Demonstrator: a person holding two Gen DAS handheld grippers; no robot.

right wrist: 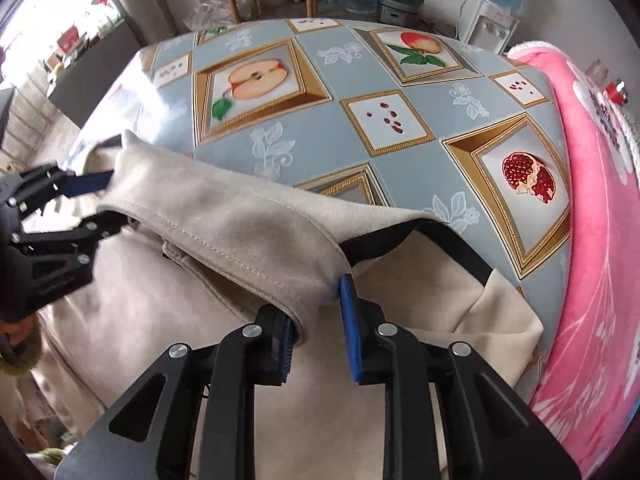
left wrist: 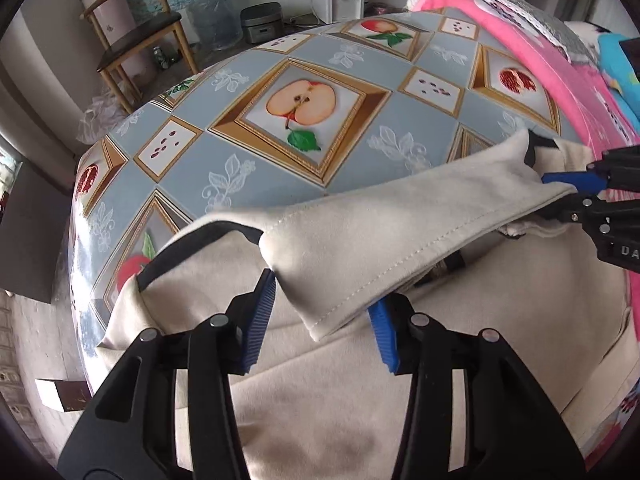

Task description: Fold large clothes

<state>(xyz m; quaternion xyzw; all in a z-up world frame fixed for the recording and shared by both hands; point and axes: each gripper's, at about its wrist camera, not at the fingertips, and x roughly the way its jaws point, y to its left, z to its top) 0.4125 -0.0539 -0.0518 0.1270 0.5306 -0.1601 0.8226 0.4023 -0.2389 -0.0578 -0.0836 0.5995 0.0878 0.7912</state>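
1 beige garment (left wrist: pixel 344 248) on table (left wrist: pixel 280 168), collar edge lifted | 2 grippers | left gripper (left wrist: pixel 320 320): fingers partly apart, collar corner between pads, grip unclear | right gripper (right wrist: pixel 316 320): fingers narrow, collar's other end between pads, contact unclear | 1 pink blanket (right wrist: pixel 592 240) beside

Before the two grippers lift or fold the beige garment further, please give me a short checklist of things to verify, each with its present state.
1. Left gripper has the beige garment fold between its pads: ok, though pad contact looks loose.
2. Right gripper has the other end of the fold between its pads: ok; firm pinch cannot tell.
3. Both grippers take the same stitched edge: ok.
4. Free tablecloth ahead for laying the fold: ok.
5. Pink blanket apart from the garment: cannot tell; it lies very close at the right side.
6. Garment lying flat underneath: not ok, it is bunched near the black trim.
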